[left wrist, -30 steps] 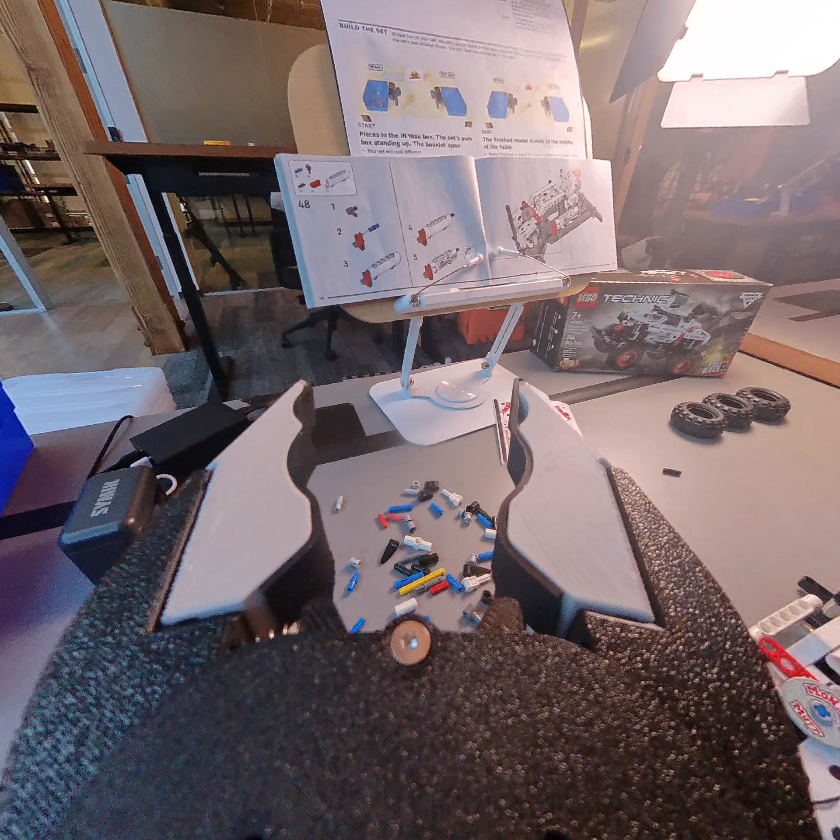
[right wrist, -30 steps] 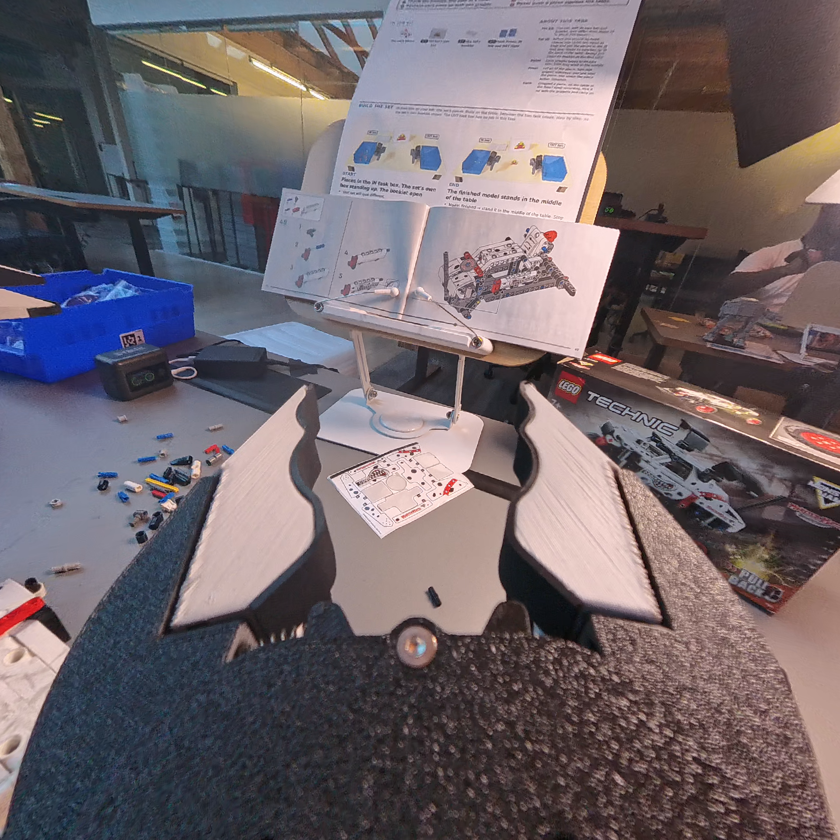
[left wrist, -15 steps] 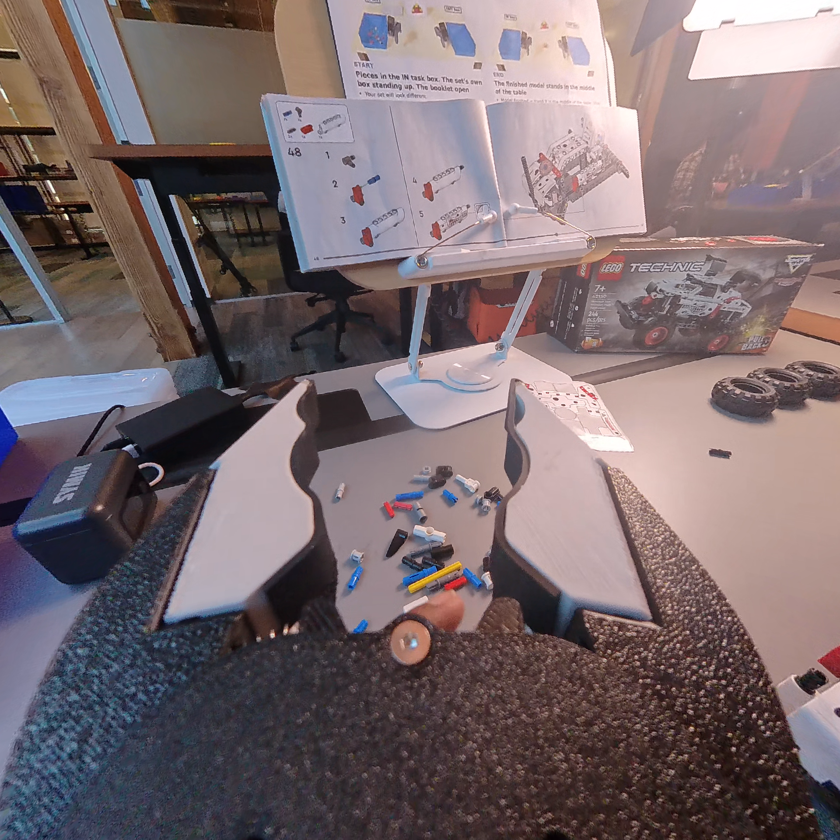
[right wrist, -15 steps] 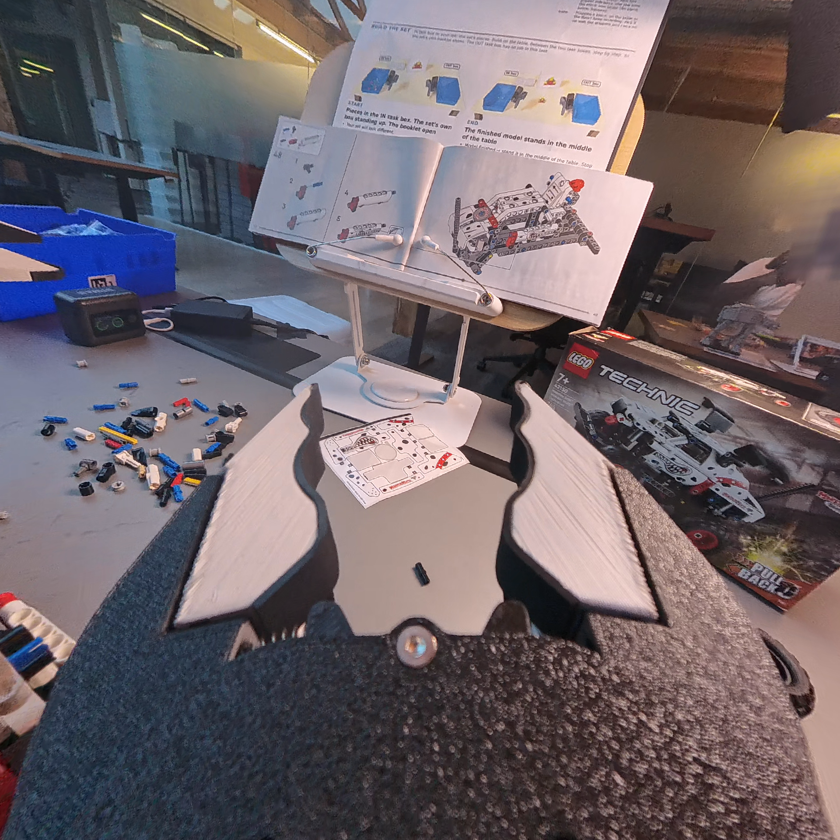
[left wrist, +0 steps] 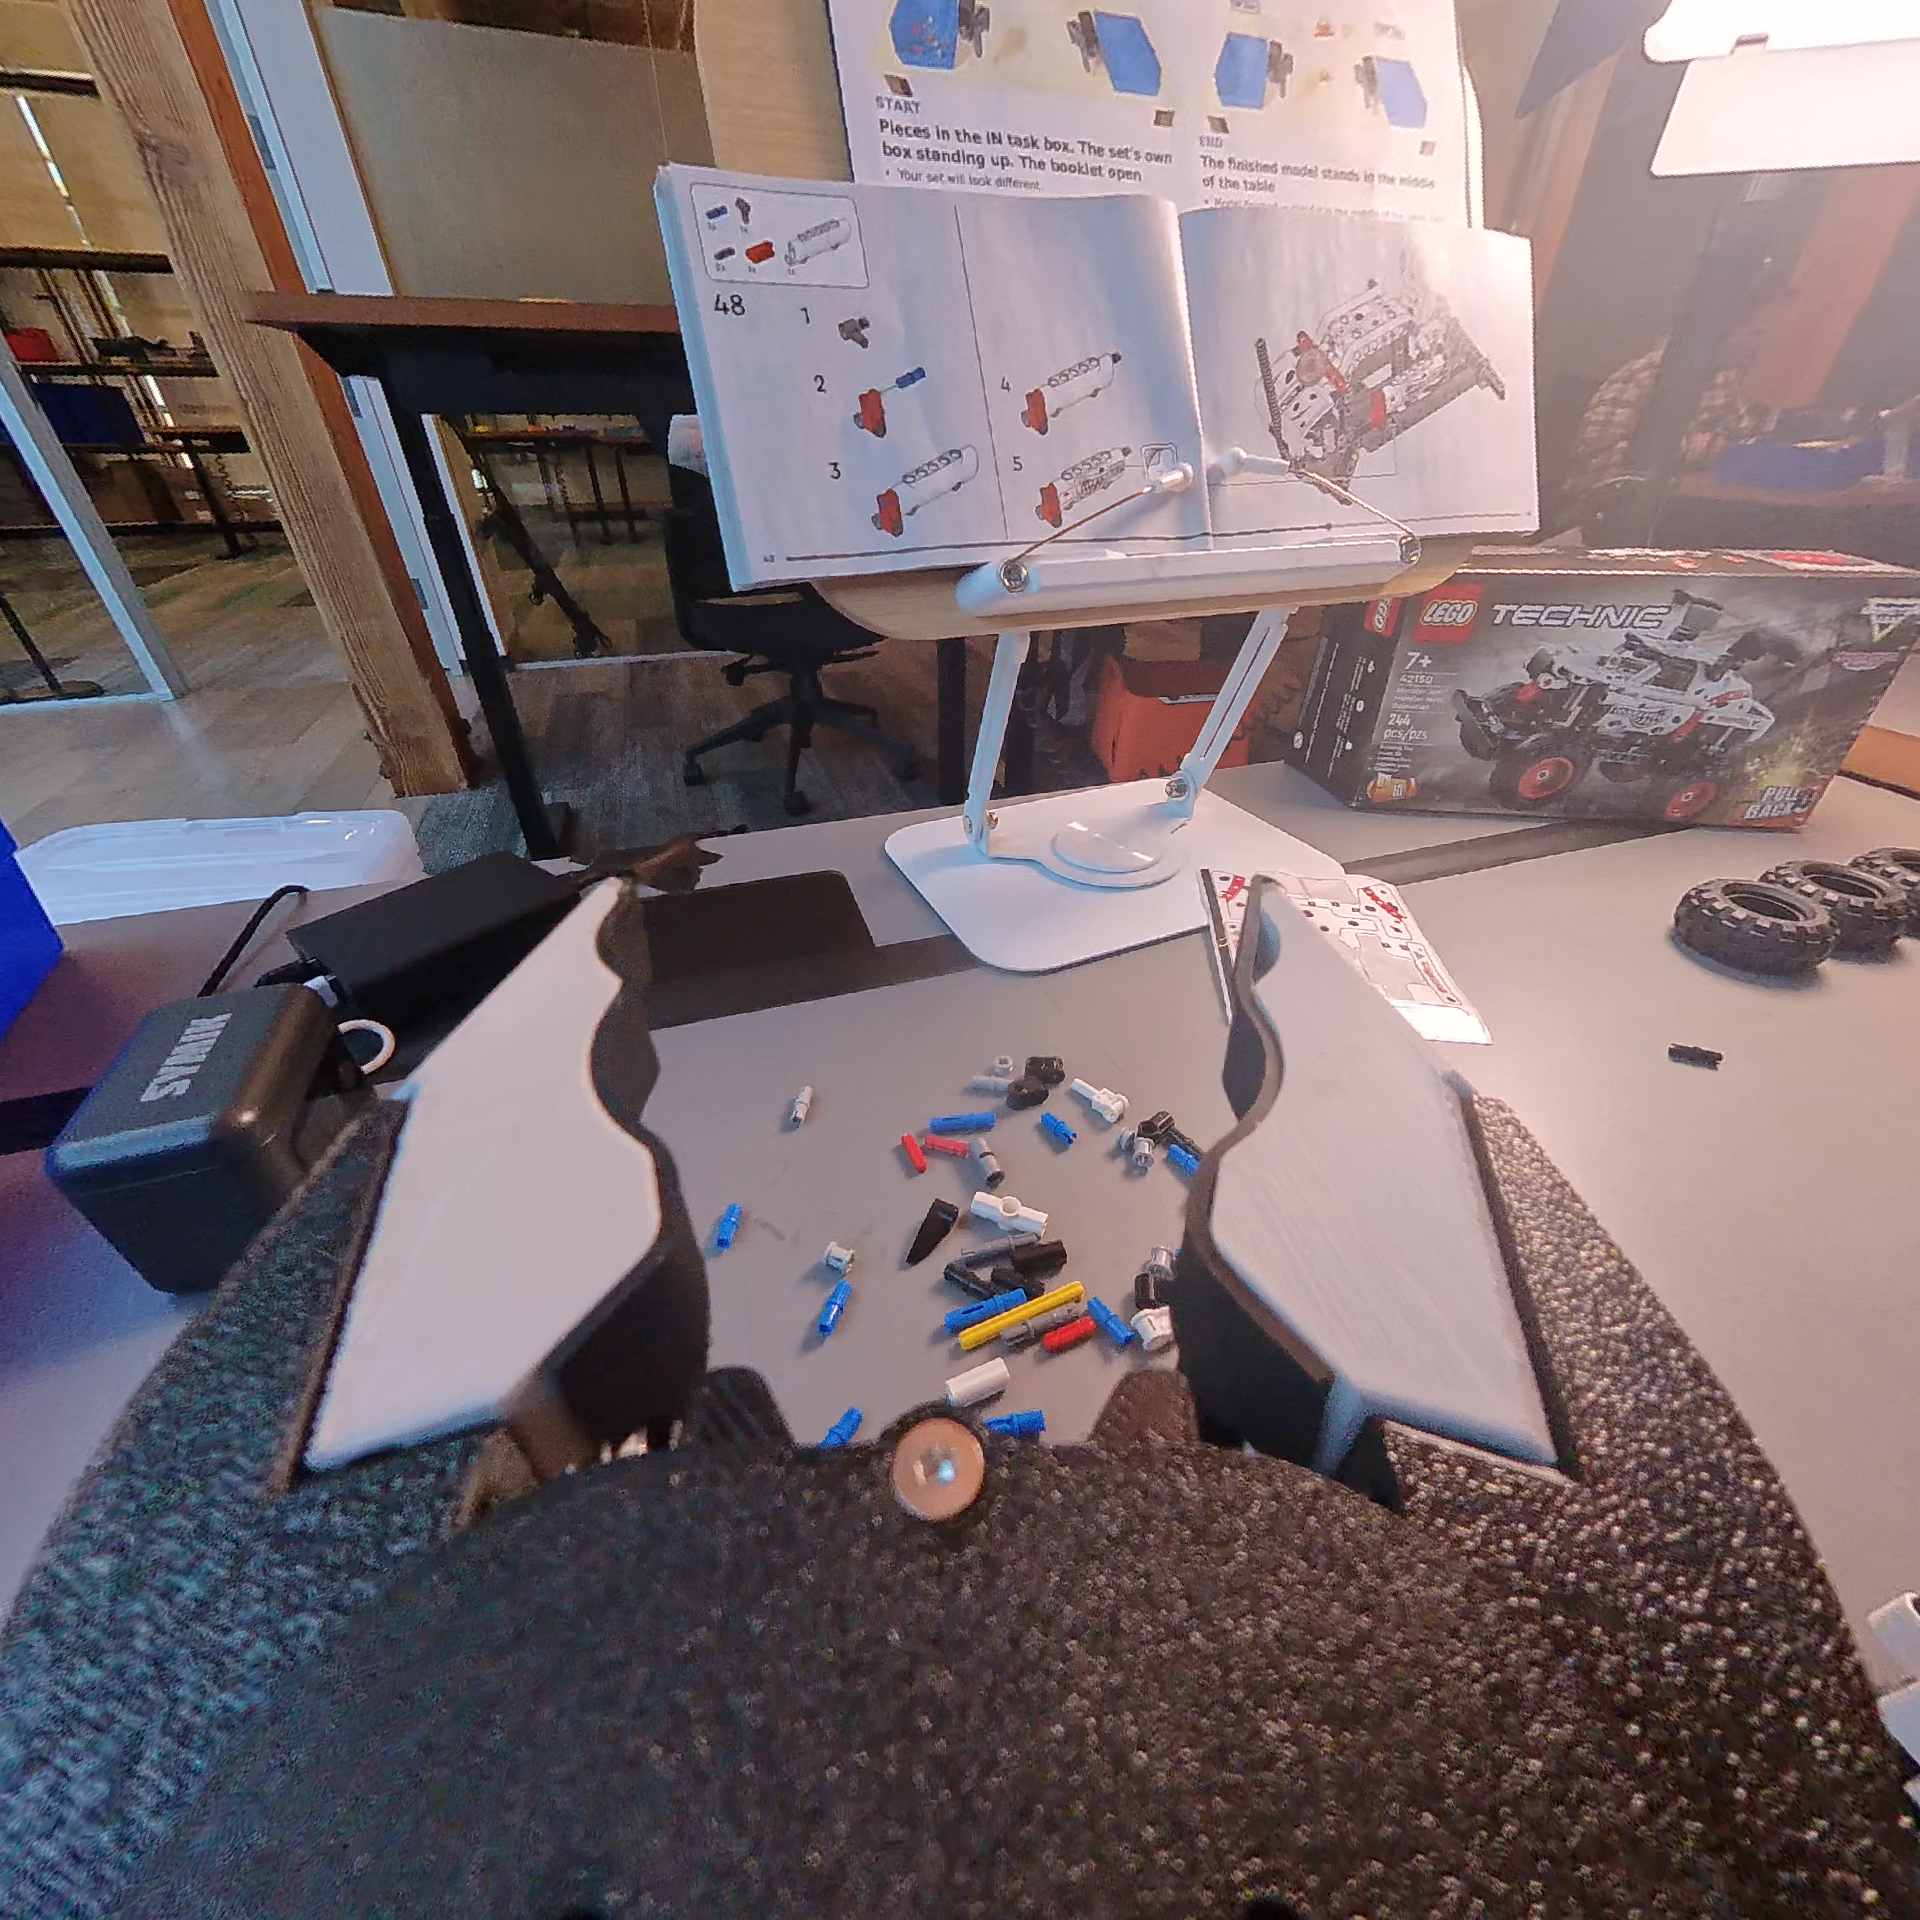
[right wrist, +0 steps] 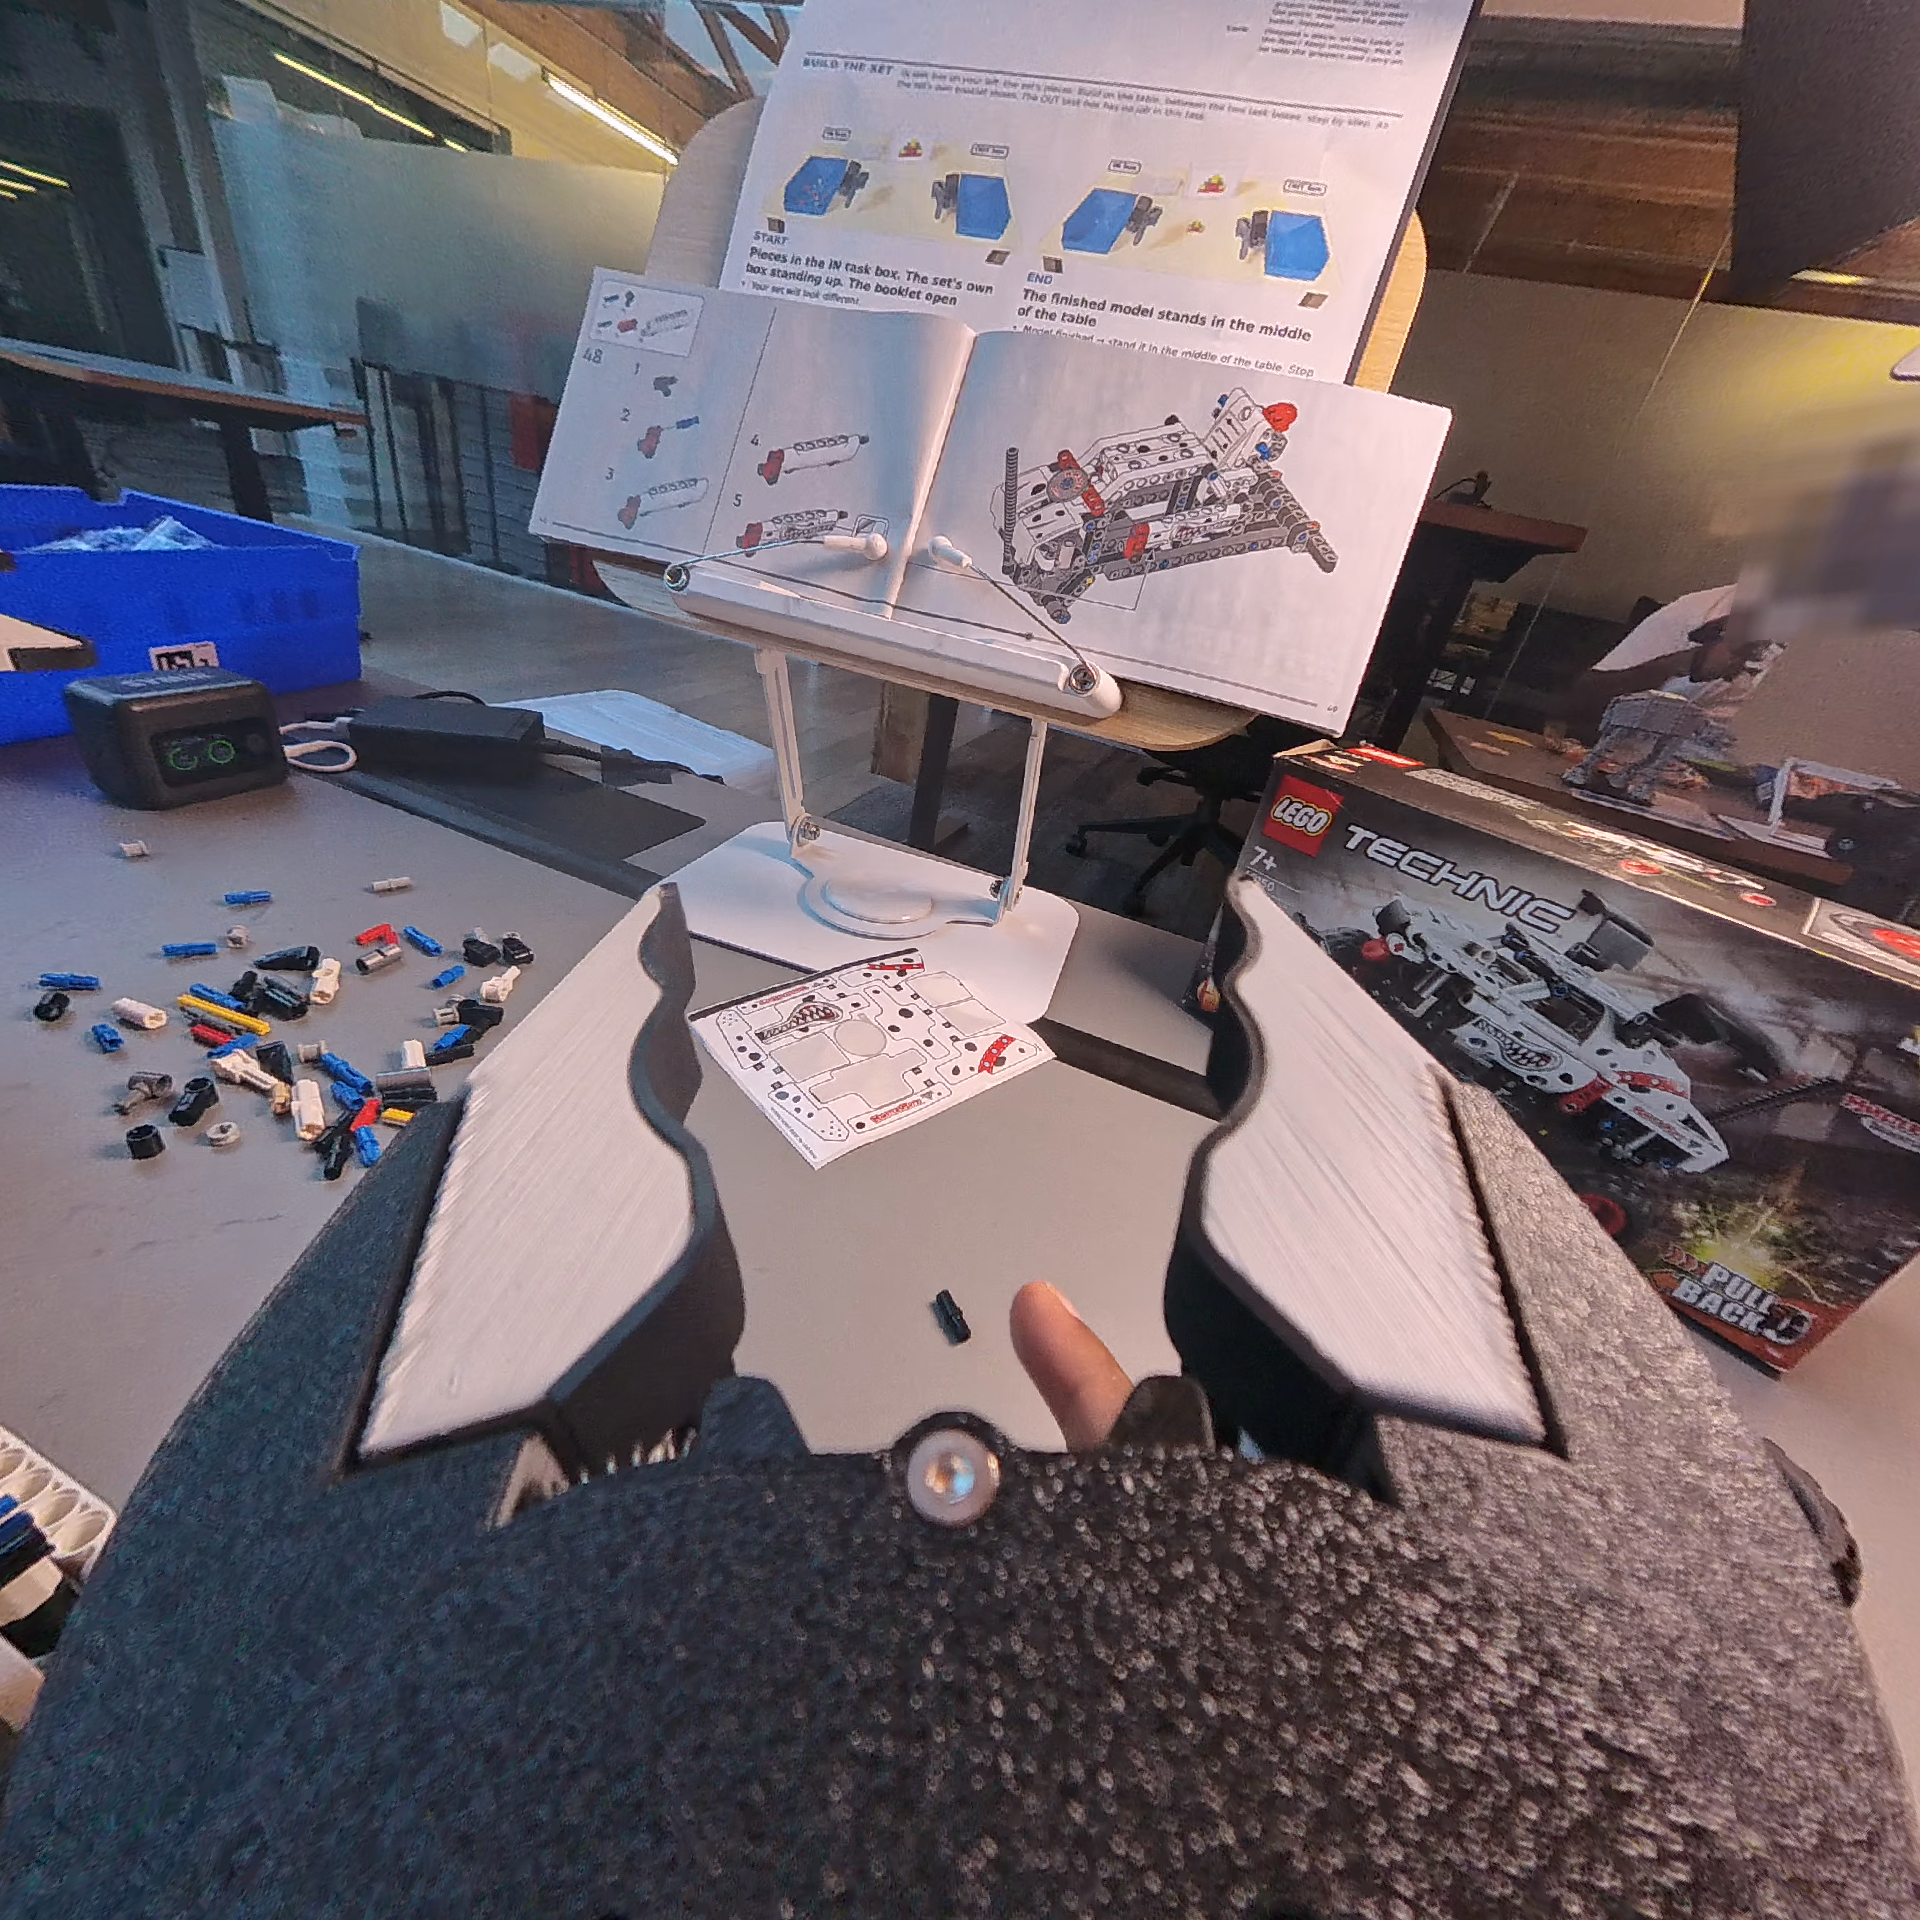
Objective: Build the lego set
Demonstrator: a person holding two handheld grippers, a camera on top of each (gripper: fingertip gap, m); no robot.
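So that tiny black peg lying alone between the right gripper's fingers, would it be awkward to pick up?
Probably. The black peg looks tiny beside the open right gripper, so it could easily slip out. It seems round, so a nudge may roll it across the smooth grey table. It likely weighs almost nothing.

Warm lamp glare upper right; sharp centre, fisheye-bent edges.

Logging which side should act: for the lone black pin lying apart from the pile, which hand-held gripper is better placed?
Right. The right hand-held gripper is open, with the black pin on the table directly between its fingers. The left hand-held gripper, also open, frames the pile of small parts; there the pin lies off to its right.
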